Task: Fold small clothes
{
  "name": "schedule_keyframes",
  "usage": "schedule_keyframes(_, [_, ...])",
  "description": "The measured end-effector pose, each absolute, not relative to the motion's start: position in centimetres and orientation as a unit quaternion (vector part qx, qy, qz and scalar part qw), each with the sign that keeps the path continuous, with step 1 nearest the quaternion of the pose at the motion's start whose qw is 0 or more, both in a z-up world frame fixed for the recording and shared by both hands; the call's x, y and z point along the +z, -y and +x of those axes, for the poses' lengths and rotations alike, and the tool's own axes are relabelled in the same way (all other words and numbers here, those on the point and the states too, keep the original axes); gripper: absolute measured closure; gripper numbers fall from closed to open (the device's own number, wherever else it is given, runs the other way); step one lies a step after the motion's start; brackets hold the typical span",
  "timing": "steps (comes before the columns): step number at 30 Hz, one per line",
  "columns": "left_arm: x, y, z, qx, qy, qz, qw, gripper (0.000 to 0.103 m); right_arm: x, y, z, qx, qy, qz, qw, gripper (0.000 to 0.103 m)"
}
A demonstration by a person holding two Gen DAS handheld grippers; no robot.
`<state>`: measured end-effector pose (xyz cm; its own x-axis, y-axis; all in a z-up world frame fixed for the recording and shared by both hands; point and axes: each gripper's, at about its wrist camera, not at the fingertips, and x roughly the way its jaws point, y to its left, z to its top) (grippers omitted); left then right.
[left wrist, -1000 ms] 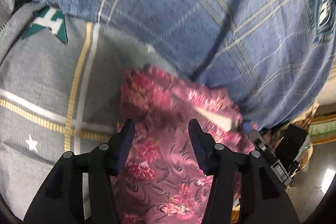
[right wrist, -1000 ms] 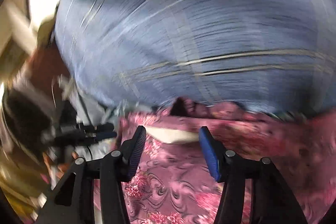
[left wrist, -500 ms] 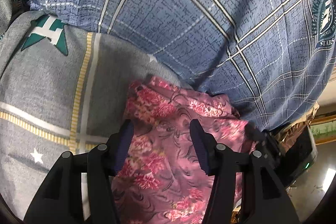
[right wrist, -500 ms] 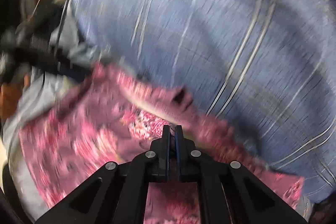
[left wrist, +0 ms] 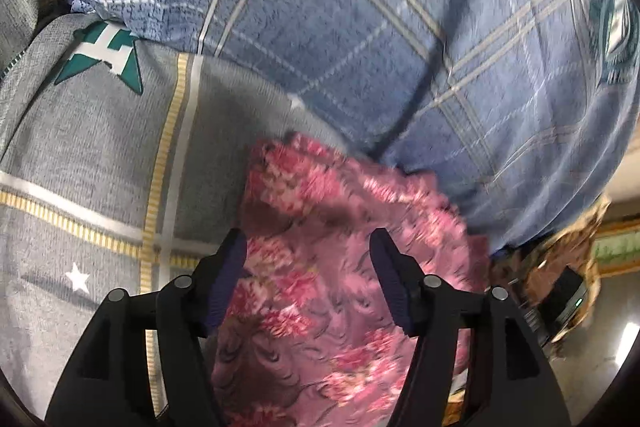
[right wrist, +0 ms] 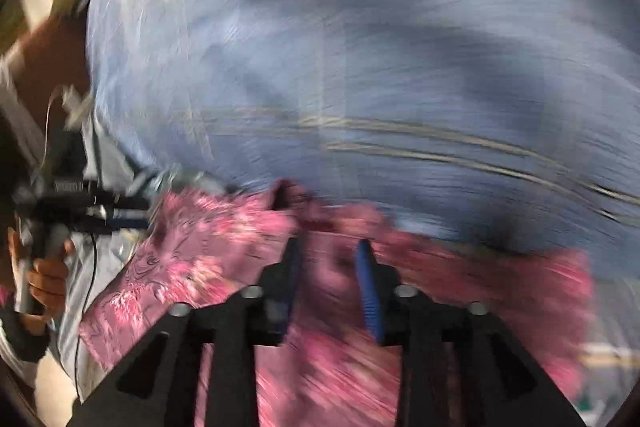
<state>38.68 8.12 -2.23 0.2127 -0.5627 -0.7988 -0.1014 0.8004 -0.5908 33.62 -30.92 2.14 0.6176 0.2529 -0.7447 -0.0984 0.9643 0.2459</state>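
Observation:
A pink floral garment lies rumpled on the bed, where a grey sheet meets a blue plaid quilt. My left gripper hovers over its near part with jaws wide and still opening; the cloth lies under the gap and the pads do not press it. The right wrist view is heavily blurred. There my right gripper is over the same garment, jaws parted and opening, with pink cloth showing through the gap but no grip visible. The left gripper shows at that view's left edge, held by a hand.
The blue plaid quilt bulges up behind the garment. The grey sheet, with yellow stripes and a green star, spreads to the left. Past the bed's right edge sit a dark device with a green light and floor.
My right gripper was shut half a second ago and now has its jaws apart; its view has swung sideways. The left jaws have widened a little. The garment's pale inner edge is now covered.

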Motion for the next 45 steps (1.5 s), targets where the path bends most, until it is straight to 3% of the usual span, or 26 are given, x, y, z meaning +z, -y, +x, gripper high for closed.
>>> schedule_keyframes(4, [-3.5, -6.7, 38.3, -0.146, -0.614, -0.271, 0.727, 0.036, 0.8, 39.3, 31.7, 0.001, -0.443, 0.133, 0.887, 0.057])
schedule_keyframes(5, [-3.3, -6.3, 38.3, -0.142, -0.605, -0.269, 0.735, 0.032, 0.1, 40.1, 31.6, -0.002, -0.454, 0.145, 0.879, 0.057])
schedule_keyframes(8, [-2.9, -4.9, 38.6, -0.122, -0.601, -0.249, 0.75, 0.032, -2.2, 40.9, 31.9, 0.001, -0.483, 0.163, 0.86, 0.057])
schedule_keyframes(9, [-2.6, -4.5, 38.7, -0.118, -0.6, -0.238, 0.755, 0.033, -2.8, 40.4, 31.8, -0.001, -0.489, 0.153, 0.859, 0.065])
schedule_keyframes(11, [-1.8, -3.5, 38.7, -0.123, -0.584, -0.217, 0.772, 0.05, -2.1, 39.2, 31.8, 0.03, -0.47, 0.151, 0.869, 0.095])
schedule_keyframes(14, [-1.9, -2.1, 39.5, -0.087, -0.575, -0.158, 0.798, 0.062, -0.3, 40.2, 31.3, 0.027, -0.414, 0.162, 0.895, 0.095])
schedule_keyframes(16, [-3.3, -1.5, 40.3, -0.061, -0.588, -0.129, 0.796, 0.071, -2.2, 41.8, 31.8, 0.001, -0.442, 0.189, 0.877, 0.094])
schedule_keyframes(19, [-2.9, -1.3, 40.5, -0.052, -0.588, -0.124, 0.798, 0.072, -4.5, 43.0, 31.5, -0.02, -0.472, 0.212, 0.855, 0.09])
schedule_keyframes(21, [-1.8, -2.2, 39.9, -0.064, -0.596, -0.144, 0.788, 0.073, -3.3, 43.1, 30.2, -0.02, -0.46, 0.222, 0.859, 0.079])
schedule_keyframes(23, [-0.5, -3.3, 38.2, -0.092, -0.595, -0.173, 0.779, 0.071, -1.6, 43.4, 28.0, -0.006, -0.448, 0.237, 0.862, 0.079])
schedule_keyframes(24, [0.3, -4.2, 36.6, -0.112, -0.592, -0.191, 0.775, 0.067, -0.8, 43.8, 26.6, 0.004, -0.442, 0.245, 0.863, 0.077])
schedule_keyframes(26, [1.4, -6.0, 33.0, -0.138, -0.586, -0.214, 0.769, 0.048, 0.4, 44.0, 23.5, 0.025, -0.429, 0.254, 0.866, 0.067])
schedule_keyframes(27, [1.7, -6.9, 31.1, -0.147, -0.582, -0.226, 0.767, 0.045, 0.9, 44.0, 21.6, 0.033, -0.424, 0.253, 0.869, 0.058])
schedule_keyframes(29, [1.6, -8.3, 27.1, -0.167, -0.579, -0.252, 0.758, 0.044, 0.8, 43.1, 18.6, 0.039, -0.419, 0.251, 0.872, 0.051])
schedule_keyframes(34, [-0.5, -9.3, 21.4, -0.175, -0.574, -0.31, 0.737, 0.037, -1.3, 43.6, 12.5, 0.033, -0.411, 0.294, 0.862, 0.05])
schedule_keyframes(40, [-3.1, -10.4, 19.6, -0.143, -0.56, -0.391, 0.716, 0.037, -4.8, 41.1, 14.1, 0.047, -0.422, 0.326, 0.845, 0.05])
schedule_keyframes(41, [-2.9, -10.0, 20.1, -0.144, -0.56, -0.398, 0.712, 0.042, -4.7, 40.4, 14.4, 0.044, -0.42, 0.308, 0.853, 0.064])
schedule_keyframes(42, [-2.3, -9.5, 20.5, -0.149, -0.557, -0.4, 0.713, 0.048, -4.0, 40.0, 14.9, 0.051, -0.422, 0.297, 0.855, 0.097])
schedule_keyframes(43, [-1.6, -9.1, 20.4, -0.154, -0.553, -0.394, 0.718, 0.061, -2.9, 39.9, 14.7, 0.057, -0.409, 0.298, 0.861, 0.096])
schedule_keyframes(45, [0.0, -8.2, 20.3, -0.141, -0.552, -0.338, 0.749, 0.068, -0.2, 40.2, 13.3, 0.065, -0.361, 0.287, 0.885, 0.097])
